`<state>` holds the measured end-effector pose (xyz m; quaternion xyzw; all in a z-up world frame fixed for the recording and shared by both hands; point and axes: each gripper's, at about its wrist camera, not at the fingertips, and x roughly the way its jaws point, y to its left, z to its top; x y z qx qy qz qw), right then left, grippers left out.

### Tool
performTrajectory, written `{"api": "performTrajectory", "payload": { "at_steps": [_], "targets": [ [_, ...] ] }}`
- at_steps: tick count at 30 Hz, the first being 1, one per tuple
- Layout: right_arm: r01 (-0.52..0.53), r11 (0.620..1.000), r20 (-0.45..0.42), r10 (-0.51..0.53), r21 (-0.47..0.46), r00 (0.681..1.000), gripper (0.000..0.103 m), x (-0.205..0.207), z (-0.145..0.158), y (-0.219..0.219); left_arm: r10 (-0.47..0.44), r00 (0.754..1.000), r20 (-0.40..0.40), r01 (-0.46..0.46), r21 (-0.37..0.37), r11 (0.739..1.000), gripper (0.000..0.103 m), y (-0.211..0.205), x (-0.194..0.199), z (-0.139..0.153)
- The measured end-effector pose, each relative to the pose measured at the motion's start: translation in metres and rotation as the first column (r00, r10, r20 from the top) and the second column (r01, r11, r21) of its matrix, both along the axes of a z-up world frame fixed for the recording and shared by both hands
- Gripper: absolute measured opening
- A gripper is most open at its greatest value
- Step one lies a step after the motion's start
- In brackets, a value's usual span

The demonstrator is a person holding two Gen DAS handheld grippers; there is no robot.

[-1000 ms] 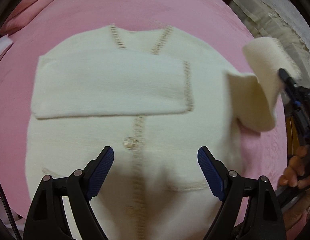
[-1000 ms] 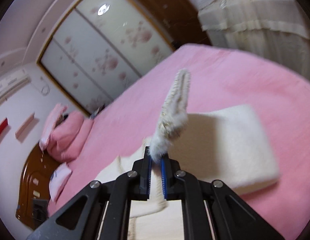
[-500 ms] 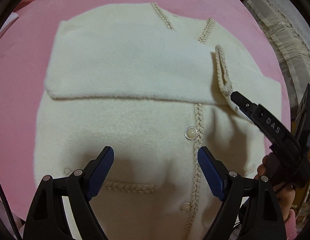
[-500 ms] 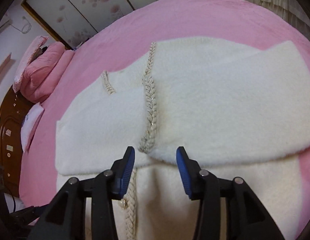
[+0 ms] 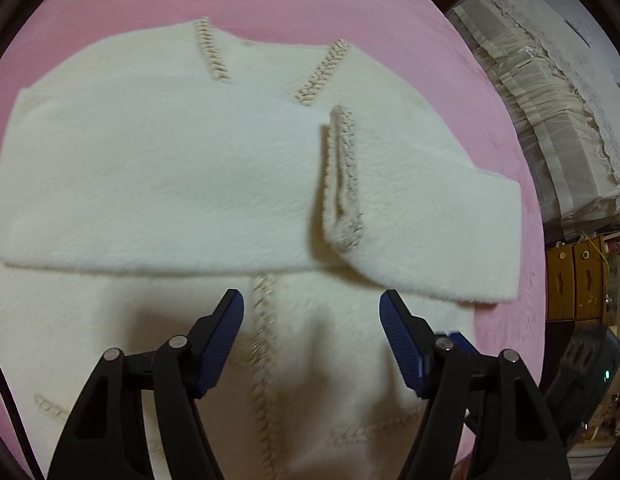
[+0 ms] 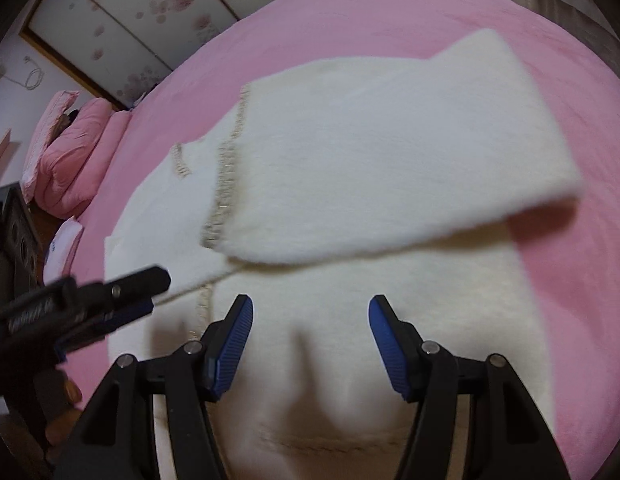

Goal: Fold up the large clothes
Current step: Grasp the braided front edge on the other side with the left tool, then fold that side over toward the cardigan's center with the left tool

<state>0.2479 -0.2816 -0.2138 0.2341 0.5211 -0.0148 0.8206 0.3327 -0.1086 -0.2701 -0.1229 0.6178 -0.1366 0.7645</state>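
Note:
A cream fuzzy cardigan [image 5: 157, 184] with braided beige trim lies flat on the pink bed [image 5: 269, 4]. Both sleeves are folded across its chest; the right sleeve [image 5: 438, 240] lies on top, its trimmed cuff [image 5: 342, 184] near the middle. My left gripper [image 5: 312, 340] is open and empty above the button placket. In the right wrist view the same cardigan [image 6: 350, 360] and folded sleeve [image 6: 390, 168] show. My right gripper [image 6: 310, 344] is open and empty over the cardigan's lower body. The left gripper [image 6: 109, 296] shows at the left there.
Pink pillows [image 6: 69, 152] lie at the head of the bed beside a dark wooden headboard [image 6: 13, 248]. Wardrobe doors with flower prints [image 6: 149, 12] stand behind. Cream curtains [image 5: 550, 100] and a wooden drawer unit [image 5: 574, 276] are to the right of the bed.
My right gripper carried the right sleeve over the chest, let it go and opened, then drew back toward the hem. My left gripper stayed open and shifted slightly over the cardigan.

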Motion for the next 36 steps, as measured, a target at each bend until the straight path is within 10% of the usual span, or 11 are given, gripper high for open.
{"api": "performTrajectory", "payload": {
  "at_steps": [13, 16, 17, 30, 36],
  "targets": [
    [0.179, 0.98, -0.107, -0.188, -0.086, 0.976, 0.06, -0.018, -0.026, -0.102, 0.055, 0.998, 0.026, -0.058, 0.159, 0.986, 0.05, -0.072, 0.025, -0.033],
    [0.179, 0.98, -0.095, -0.186, -0.084, 0.978, 0.06, -0.011, -0.027, -0.111, 0.072, 0.996, 0.048, -0.079, 0.174, 0.982, 0.03, -0.086, 0.03, -0.03],
    [0.171, 0.981, -0.091, -0.179, -0.087, 0.98, 0.06, -0.009, -0.027, -0.111, 0.096, 0.994, 0.06, -0.104, 0.157, 0.982, 0.017, -0.089, 0.031, -0.026],
    [0.14, 0.982, -0.09, -0.153, -0.13, 0.984, 0.06, 0.016, -0.034, -0.094, 0.215, 0.944, 0.248, -0.167, -0.203, 0.965, 0.013, -0.128, 0.042, 0.089],
    [0.12, 0.977, -0.053, -0.131, -0.174, 0.99, 0.06, 0.027, -0.033, -0.082, 0.276, 0.884, 0.378, -0.163, -0.304, 0.939, 0.012, -0.101, 0.07, 0.172]
  ]
}}
